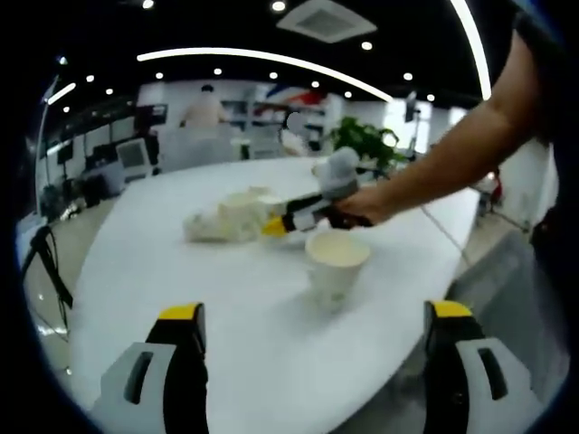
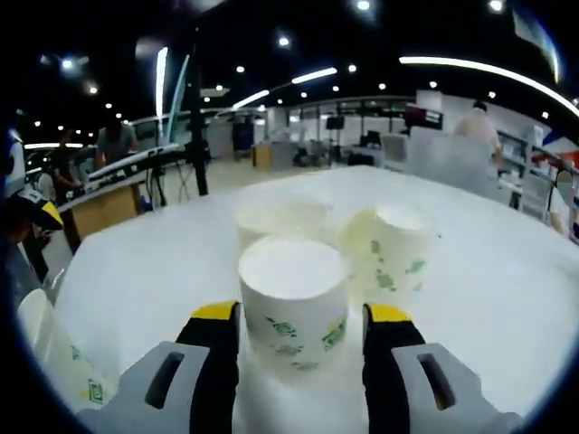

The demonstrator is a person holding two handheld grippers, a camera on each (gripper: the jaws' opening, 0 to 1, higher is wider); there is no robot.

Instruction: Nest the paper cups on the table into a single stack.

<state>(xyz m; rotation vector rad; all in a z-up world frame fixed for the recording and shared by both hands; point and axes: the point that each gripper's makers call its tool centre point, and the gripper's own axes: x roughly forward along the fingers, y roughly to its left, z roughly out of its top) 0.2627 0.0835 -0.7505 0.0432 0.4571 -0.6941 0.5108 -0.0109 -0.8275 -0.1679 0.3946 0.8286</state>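
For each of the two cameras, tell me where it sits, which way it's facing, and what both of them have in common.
Left gripper view: rides the left claw, whose jaws stand wide apart, and looks across the white table at an upright cup; the person's arm reaches in from the right, holding the right claw toward a cluster of cups.
Right gripper view: rides the right claw, looking along the table at that cluster; its jaws flank an upside-down cup.
Shared: the table, the cluster, and the right claw.

White green-print paper cups (image 2: 294, 303) sit inverted, clustered on table (image 2: 488, 271), approx 3
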